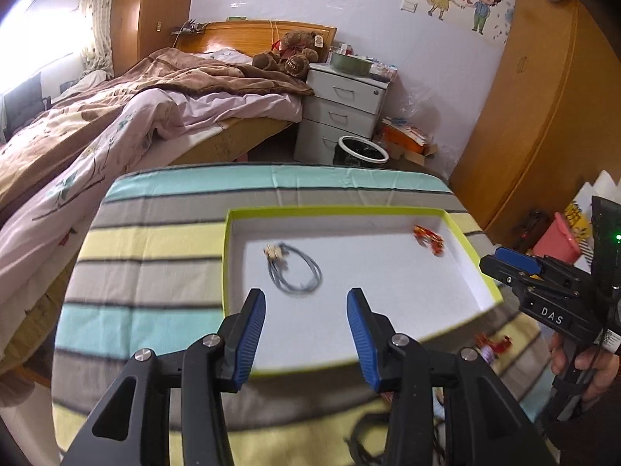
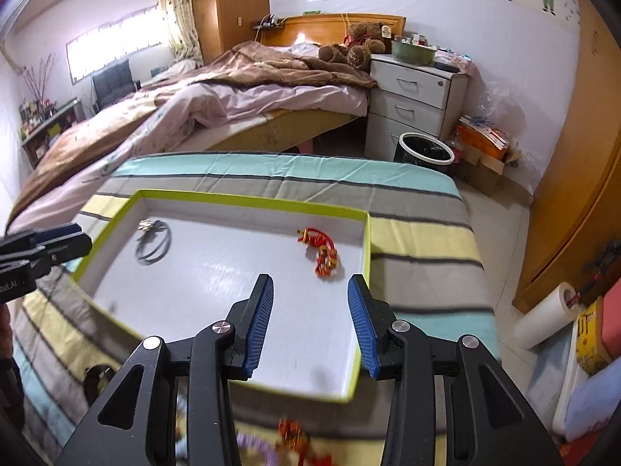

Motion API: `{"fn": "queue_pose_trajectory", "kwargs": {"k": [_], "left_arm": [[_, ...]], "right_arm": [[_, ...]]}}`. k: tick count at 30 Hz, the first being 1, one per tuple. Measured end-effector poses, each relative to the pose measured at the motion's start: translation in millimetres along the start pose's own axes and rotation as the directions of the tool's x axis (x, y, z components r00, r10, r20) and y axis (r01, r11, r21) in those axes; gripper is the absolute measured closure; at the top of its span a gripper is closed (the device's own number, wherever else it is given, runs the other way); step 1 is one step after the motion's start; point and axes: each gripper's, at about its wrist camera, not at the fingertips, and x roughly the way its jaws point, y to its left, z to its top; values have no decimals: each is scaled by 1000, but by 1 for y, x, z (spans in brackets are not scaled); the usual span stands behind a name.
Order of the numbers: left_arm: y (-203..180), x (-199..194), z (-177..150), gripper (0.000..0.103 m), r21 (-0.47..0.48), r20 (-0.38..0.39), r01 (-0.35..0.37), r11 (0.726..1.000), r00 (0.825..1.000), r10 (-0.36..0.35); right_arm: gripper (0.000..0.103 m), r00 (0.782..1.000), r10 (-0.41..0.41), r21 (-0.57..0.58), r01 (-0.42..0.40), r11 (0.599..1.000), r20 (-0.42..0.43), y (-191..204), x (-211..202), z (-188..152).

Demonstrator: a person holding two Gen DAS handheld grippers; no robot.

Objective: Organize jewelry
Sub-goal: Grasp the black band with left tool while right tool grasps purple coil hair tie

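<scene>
The white tray (image 1: 471, 268) has low green walls and lots of bare floor. Both the left gripper (image 1: 306, 334) and right gripper (image 2: 310, 326) are spread, holding nothing. The grey necklace (image 1: 297, 273) and red bracelet (image 2: 320, 252) lie ahead of the fingers.

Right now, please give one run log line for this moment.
left gripper: open, empty | right gripper: open, empty | green-rimmed tray: grey cord necklace, red knotted bracelet inside

Left gripper (image 1: 306, 303): matt black plastic, ribbed blue pads (image 1: 248, 334), shiny metal pivots. Ahead of it, tray (image 1: 471, 256): smooth white card, lime rim. Grey cord necklace (image 1: 297, 273), red braided bracelet (image 2: 322, 252). Underneath lay striped woven cloth (image 1: 155, 256).
</scene>
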Motion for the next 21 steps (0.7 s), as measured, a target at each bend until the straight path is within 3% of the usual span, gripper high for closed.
{"fn": "queue_pose_trajectory", "kwargs": {"k": [7, 12, 21], "left_arm": [[8, -15, -40, 59, -64, -26, 49, 997, 998, -51], [13, -23, -71, 59, -86, -50, 50, 995, 997, -55], [9, -36, -93, 59, -110, -65, 75, 991, 994, -83]], "right_arm": [[62, 1000, 21, 53, -22, 998, 23, -6, -34, -40], [62, 999, 37, 88, -36, 995, -9, -9, -44, -75], [62, 995, 88, 91, -83, 992, -55, 2, -38, -94]]}}
